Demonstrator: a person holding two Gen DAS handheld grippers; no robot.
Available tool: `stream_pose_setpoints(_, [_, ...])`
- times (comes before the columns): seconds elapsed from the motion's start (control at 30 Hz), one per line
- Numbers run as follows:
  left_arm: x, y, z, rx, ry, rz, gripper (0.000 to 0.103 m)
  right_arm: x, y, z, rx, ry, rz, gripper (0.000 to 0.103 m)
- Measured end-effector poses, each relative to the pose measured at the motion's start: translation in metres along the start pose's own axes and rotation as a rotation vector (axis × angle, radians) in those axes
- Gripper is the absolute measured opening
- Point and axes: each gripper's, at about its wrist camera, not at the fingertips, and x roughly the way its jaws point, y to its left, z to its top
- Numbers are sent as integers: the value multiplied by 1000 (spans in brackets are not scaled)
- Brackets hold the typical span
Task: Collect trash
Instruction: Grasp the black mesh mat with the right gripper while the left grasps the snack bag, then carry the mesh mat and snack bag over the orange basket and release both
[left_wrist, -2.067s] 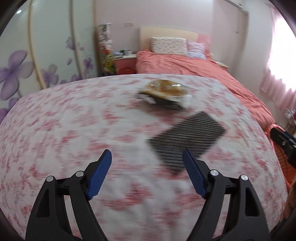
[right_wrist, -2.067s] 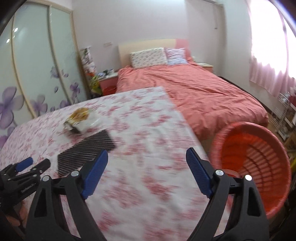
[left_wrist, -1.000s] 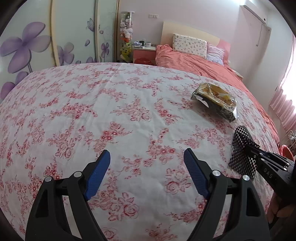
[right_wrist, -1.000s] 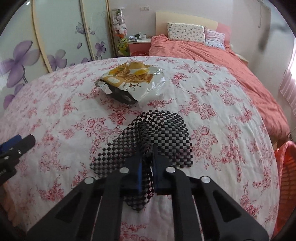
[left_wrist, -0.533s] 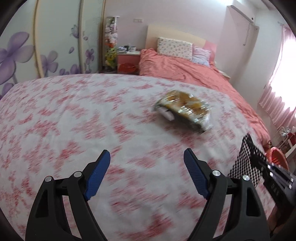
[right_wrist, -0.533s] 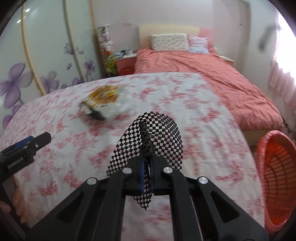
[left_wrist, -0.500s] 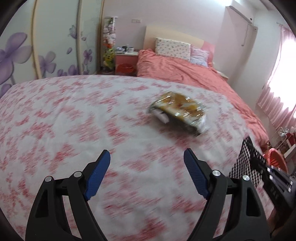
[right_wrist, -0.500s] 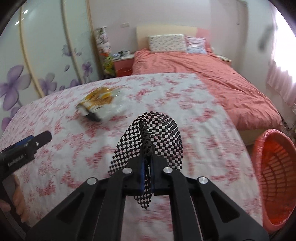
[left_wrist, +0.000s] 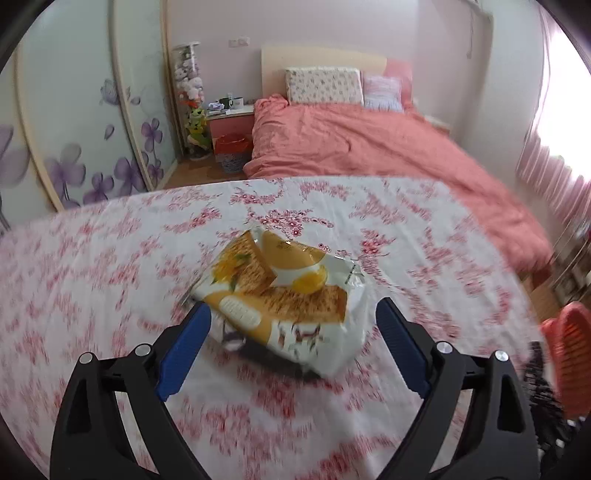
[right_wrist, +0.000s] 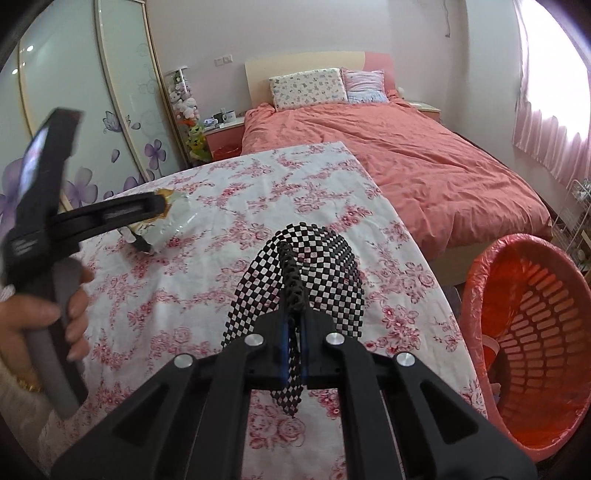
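Nearest in the right wrist view, the right gripper (right_wrist: 291, 345) has its fingers clamped tight on a fold of the black-and-white checkered mesh mat (right_wrist: 314, 266), which hangs lifted above the worktop (right_wrist: 258, 192) with its pink-flowered cloth. To the right of it, below the worktop's edge, stands the orange trash basket (right_wrist: 524, 325) on the floor, with a little rubbish at its bottom.

On the left, a hand (right_wrist: 40, 325) grips the handle of the left gripper (left_wrist: 291, 332). Its jaws have just been opening wider, and its blue fingers (left_wrist: 184, 347) now stand far apart on either side of the near end of the snack bag (left_wrist: 288, 291); the pads do not press on it. The bag, white and orange with a picture of toast, lies on the cloth near the middle of the worktop.

Farther off is a bed (left_wrist: 369, 147) under a salmon quilt with two pillows (left_wrist: 325, 85). Left of it are a small nightstand (left_wrist: 231, 120) and a wardrobe (left_wrist: 74, 129) with purple flowers.
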Motion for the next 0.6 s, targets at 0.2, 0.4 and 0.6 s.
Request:
stream_pose_setpoints(0.2, [28,-4,-5,23,71,12,81,2,-4,-3,9,9,6,5])
stream_pose_setpoints(0.4, [29,-5,-10,19,84,-98,40,3,-4,-3,12,11,7,5])
stream_pose_setpoints(0.6, [20,-1,-13,-5,71,-147,20,2,-6,-4,11,13,3,5])
